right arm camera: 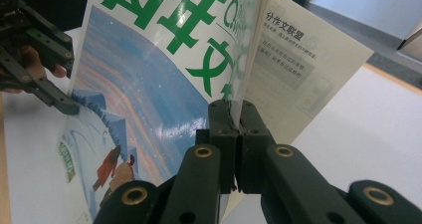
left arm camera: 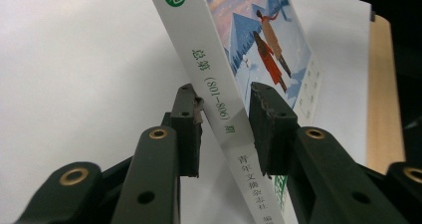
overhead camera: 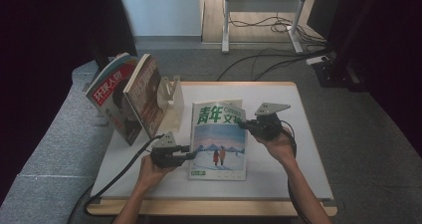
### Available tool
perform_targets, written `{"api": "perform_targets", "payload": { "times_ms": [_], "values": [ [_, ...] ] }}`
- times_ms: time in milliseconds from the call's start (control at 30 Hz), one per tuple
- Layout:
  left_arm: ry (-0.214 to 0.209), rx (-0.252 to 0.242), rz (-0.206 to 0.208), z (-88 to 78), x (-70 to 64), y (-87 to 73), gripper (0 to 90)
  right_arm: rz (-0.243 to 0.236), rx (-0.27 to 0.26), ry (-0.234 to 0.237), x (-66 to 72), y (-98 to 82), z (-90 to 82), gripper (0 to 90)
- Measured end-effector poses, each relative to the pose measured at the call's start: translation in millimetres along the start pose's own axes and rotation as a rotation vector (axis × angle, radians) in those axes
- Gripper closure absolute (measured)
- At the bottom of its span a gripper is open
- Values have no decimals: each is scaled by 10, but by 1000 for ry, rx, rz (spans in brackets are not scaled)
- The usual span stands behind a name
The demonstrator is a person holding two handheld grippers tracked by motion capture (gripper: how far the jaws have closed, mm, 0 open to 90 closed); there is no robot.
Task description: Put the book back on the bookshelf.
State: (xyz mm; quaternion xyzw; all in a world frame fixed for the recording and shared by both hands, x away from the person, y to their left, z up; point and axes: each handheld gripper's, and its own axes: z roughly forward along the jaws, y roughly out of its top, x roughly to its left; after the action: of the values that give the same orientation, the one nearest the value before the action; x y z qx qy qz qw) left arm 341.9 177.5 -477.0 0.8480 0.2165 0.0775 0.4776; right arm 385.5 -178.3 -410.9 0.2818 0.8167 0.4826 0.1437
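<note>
A magazine (overhead camera: 218, 139) with a green title and a snowy cover picture lies in the middle of the white table (overhead camera: 298, 149). My left gripper (overhead camera: 191, 152) comes in from the left and straddles its white spine (left arm camera: 214, 74); both pads touch the spine, which runs slanted between them. My right gripper (overhead camera: 242, 124) is at the top right corner, shut flat on the edge of the front cover (right arm camera: 149, 74). The cover is lifted off an inner page (right arm camera: 303, 69) with printed text.
Two magazines (overhead camera: 112, 92) lean in a white stand (overhead camera: 171, 97) at the table's back left. A wooden edge (overhead camera: 209, 206) runs along the table's front. Cables and a desk frame (overhead camera: 226, 20) are on the floor beyond.
</note>
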Motion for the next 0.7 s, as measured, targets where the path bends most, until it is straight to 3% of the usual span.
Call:
{"api": "perform_targets", "payload": {
  "times_ms": [167, 300, 467, 700],
  "values": [
    [65, -63, 26, -47, 40, 33, 700, -19, -39, -10, 29, 125, -59, 867],
    [79, -57, 38, -65, 62, 26, 705, -48, -51, -8, 77, 250, -83, 867],
    [66, -69, 34, -107, 52, -67, 718, -50, -65, 22, 108, 246, -55, 866],
    [51, -61, 73, -164, -30, -109, 740, -69, -75, 37, 124, 231, -88, 853]
  ]
}}
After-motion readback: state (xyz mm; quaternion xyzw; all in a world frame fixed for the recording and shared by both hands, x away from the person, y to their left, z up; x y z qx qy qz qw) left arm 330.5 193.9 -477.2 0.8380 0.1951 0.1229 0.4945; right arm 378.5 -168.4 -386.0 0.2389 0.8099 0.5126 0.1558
